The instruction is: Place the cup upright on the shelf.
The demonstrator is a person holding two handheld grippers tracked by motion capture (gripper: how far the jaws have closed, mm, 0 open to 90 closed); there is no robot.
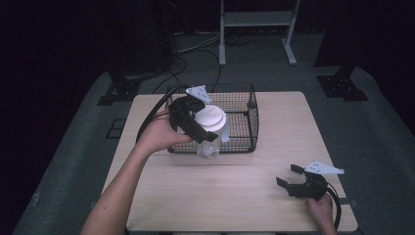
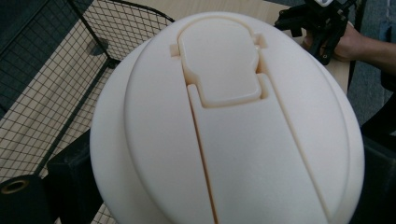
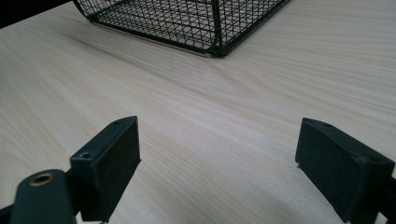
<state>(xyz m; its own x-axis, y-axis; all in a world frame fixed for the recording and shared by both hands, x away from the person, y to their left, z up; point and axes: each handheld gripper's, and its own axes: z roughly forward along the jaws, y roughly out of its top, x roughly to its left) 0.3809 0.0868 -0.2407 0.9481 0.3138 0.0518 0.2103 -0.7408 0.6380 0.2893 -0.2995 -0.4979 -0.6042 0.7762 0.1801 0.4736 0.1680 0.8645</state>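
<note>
A clear jar (image 1: pixel 210 144) with a cream flip-top lid (image 1: pixel 212 117) hangs tilted over the front edge of a black wire basket (image 1: pixel 251 105), lid facing up. My left gripper (image 1: pixel 207 129) is shut on the jar just below the lid. In the left gripper view the lid (image 2: pixel 224 126) covers most of the frame, with a black pad (image 2: pixel 70 170) pressed against its left side. My right gripper (image 1: pixel 289 175) rests open near the table's front right corner, held by a hand. Its jaws (image 3: pixel 217 158) stand wide apart over bare wood, pointing toward the basket (image 3: pixel 187 18).
The light wooden table (image 1: pixel 220 196) has free room in front of the basket and to its right. A grey metal stand (image 1: pixel 257 22) and floor cables (image 1: pixel 195 46) lie beyond the table. The right gripper (image 2: pixel 313 23) appears far off in the left gripper view.
</note>
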